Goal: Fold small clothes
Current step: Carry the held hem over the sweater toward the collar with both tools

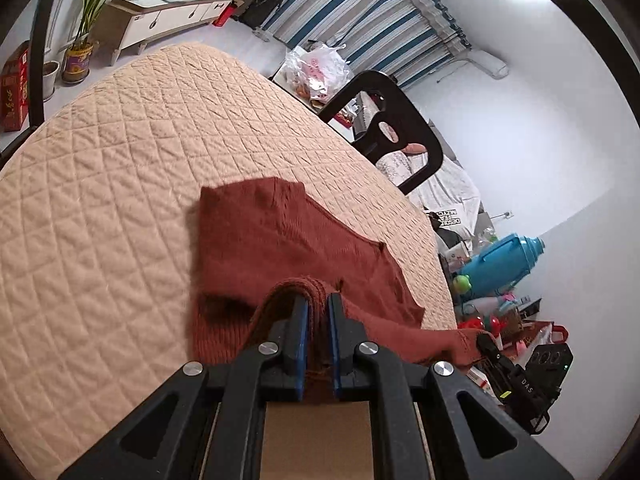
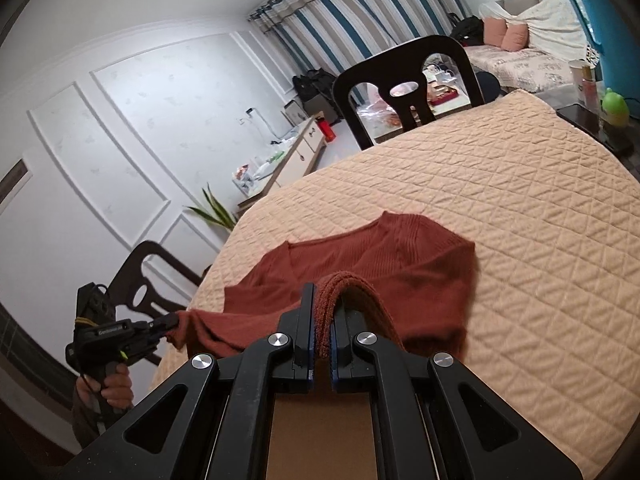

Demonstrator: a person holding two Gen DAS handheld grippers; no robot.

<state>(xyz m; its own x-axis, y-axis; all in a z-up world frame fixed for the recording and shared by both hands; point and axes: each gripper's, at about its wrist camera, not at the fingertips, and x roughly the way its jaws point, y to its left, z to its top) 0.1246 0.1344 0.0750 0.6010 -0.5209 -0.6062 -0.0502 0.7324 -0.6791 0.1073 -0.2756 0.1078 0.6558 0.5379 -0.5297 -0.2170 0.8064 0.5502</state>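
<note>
A rust-red knitted top (image 1: 280,236) lies on a table under a peach quilted cover (image 1: 120,180), its far part flat and its near edge lifted. My left gripper (image 1: 318,300) is shut on a doubled fold of that edge. In the right wrist view the same top (image 2: 400,264) spreads ahead, and my right gripper (image 2: 325,292) is shut on another fold of the near edge. The cloth hangs stretched between the two. At the lower right of the left wrist view the right gripper (image 1: 486,340) pinches the cloth's corner; at the lower left of the right wrist view, the left gripper (image 2: 168,322) does so.
A dark chair (image 2: 408,88) stands at the table's far side, another (image 2: 148,280) at its left. A side table at the right holds a blue flask (image 1: 504,264) and small items. A low cabinet (image 1: 168,16) and potted plant (image 1: 80,56) stand by the wall.
</note>
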